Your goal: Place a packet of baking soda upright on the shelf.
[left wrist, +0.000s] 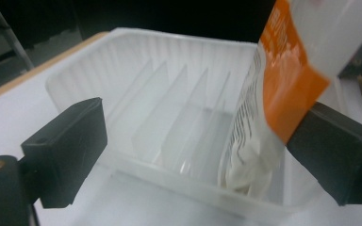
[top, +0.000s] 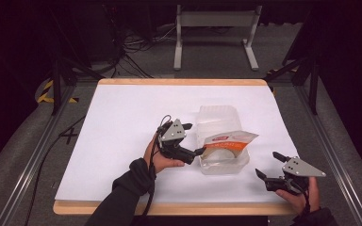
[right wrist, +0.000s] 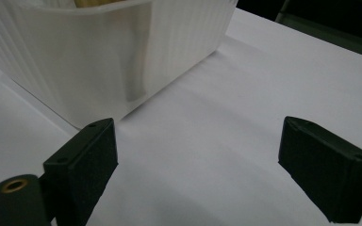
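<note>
A clear ribbed plastic tray with upright dividers lies in the middle of the white table. An orange-and-white pouch stands tilted in the tray's near end. My left gripper sits at the tray's left side, open. In the left gripper view the pouch leans against the right jaw, while the left jaw stands apart outside the tray wall. My right gripper rests open near the table's front right. Only bare table lies between its jaws, with the tray's corner ahead.
The table has a wooden rim and metal rails along both sides. Cables and a white stand lie on the floor beyond the far edge. Bare white surface stretches left of the tray.
</note>
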The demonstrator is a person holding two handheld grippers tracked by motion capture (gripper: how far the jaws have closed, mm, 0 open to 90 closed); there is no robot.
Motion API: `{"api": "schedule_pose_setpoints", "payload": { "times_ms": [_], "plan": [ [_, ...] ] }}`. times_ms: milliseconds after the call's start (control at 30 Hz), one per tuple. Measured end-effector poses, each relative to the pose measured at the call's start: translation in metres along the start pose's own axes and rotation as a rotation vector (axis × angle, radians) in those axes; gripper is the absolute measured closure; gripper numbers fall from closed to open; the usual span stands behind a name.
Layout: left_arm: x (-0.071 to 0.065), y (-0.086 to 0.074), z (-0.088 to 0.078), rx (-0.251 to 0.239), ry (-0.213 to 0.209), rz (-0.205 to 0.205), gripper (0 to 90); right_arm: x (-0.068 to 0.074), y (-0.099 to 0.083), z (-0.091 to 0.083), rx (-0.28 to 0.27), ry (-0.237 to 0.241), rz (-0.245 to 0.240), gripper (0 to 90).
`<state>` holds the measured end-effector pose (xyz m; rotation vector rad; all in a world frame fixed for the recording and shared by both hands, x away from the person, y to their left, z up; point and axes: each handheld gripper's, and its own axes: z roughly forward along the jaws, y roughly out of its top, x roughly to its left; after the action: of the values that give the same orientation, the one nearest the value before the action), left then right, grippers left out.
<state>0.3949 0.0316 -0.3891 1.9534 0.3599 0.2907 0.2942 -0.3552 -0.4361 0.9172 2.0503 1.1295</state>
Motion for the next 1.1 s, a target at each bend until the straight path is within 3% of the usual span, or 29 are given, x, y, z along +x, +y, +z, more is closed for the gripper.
{"api": "schedule_pose_setpoints", "payload": {
  "times_ms": [100,200,367,667,800,933,1100],
  "plan": [
    [0.0,-0.005,-0.003,0.039,0.011,0.025,6.4,0.001,0.0,0.0,0.002,0.002,-0.003,12.8],
    [-0.001,-0.01,-0.008,0.081,0.054,0.071,7.6,0.001,0.0,0.0,0.001,0.003,-0.006,12.8],
    [-0.004,-0.018,-0.019,0.102,0.109,0.114,9.2,0.001,0.0,0.0,0.001,0.003,-0.005,12.8],
    [0.001,-0.028,-0.04,0.14,0.162,0.12,9.2,0.001,0.0,0.0,0.001,-0.001,-0.009,12.4],
    [0.004,-0.034,-0.046,0.152,0.163,0.108,9.0,0.001,0.0,0.001,0.002,-0.002,-0.009,12.4],
    [0.007,-0.043,-0.053,0.207,0.175,0.124,6.8,0.001,0.0,0.001,0.003,-0.004,-0.011,12.4],
    [0.01,-0.053,-0.067,0.218,0.187,0.104,6.5,0.001,0.0,0.001,0.004,-0.004,-0.011,12.3]
  ]
}}
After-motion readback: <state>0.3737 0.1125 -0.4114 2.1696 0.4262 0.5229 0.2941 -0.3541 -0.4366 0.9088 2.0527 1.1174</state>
